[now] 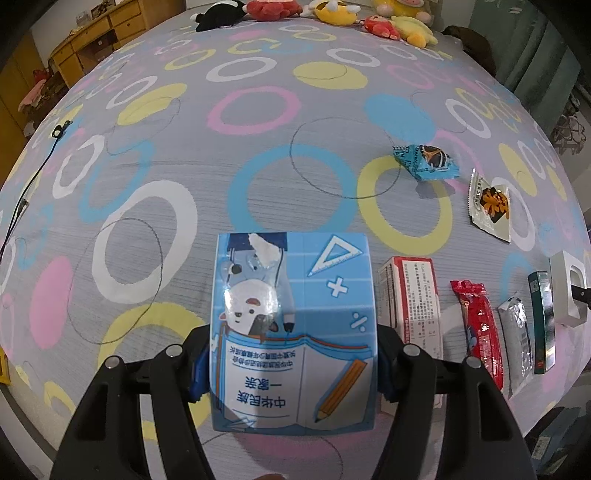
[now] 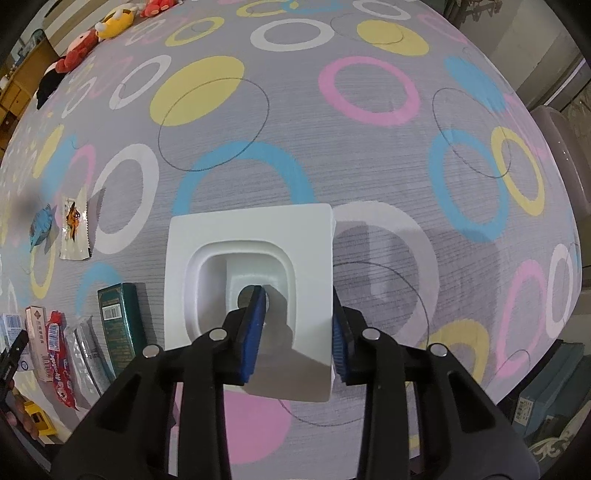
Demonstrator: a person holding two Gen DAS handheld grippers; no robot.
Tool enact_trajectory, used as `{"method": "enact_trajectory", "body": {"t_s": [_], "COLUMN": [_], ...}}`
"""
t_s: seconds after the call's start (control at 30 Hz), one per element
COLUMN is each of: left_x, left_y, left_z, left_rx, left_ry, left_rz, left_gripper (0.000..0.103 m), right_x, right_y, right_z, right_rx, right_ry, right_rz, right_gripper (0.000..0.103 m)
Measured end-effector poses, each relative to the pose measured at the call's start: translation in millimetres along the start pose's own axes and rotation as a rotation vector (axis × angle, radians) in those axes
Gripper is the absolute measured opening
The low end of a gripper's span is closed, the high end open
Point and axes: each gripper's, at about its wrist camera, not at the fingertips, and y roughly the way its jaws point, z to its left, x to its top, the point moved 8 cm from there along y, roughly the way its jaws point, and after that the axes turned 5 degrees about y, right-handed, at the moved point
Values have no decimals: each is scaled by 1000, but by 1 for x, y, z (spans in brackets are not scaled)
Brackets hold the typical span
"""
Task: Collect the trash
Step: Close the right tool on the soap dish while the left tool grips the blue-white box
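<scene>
Left claw (image 1: 291, 365) clenched on blue carton (image 1: 293, 325); right claw (image 2: 297, 332) grips white bin (image 2: 207, 236) wall.

Packets (image 1: 480, 328) lie in a row between carton (image 1: 293, 332) and, seemingly, bin (image 2: 251, 273).

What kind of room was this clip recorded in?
Most likely a bedroom: the work surface looks like a bed under a circle-patterned sheet, plush toys line its far edge, and a wooden chest of drawers stands beside it.
</scene>
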Motion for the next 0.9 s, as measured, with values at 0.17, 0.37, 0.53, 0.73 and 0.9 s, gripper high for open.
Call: {"method": "enact_trajectory", "body": {"t_s": [0.17,0.37,0.53,0.73,0.9], "left_x": [2,4,0,-3,-8], "left_y": [-1,-14,-27,-59,-94], "left_z": [-3,-7,-7,-11,-16], "left_rx": [-6,-17,-18,-14,-19], "left_ry": [5,21,32,51,60], "left_rz": [-10,-36,-53,-107,-156], "left_gripper": [64,64,64,64,64], "right_x": [5,2,-7,-11,-19], "right_y": [-15,-33,-50,-86,-121], "right_z": [-6,-10,-3,1,11], "right_rx": [23,26,39,69,106], "right_ry": [11,15,9,-11,-33], "right_rz": [-13,-31,-58,-111,-158], "right_gripper": [31,31,31,31,32]}}
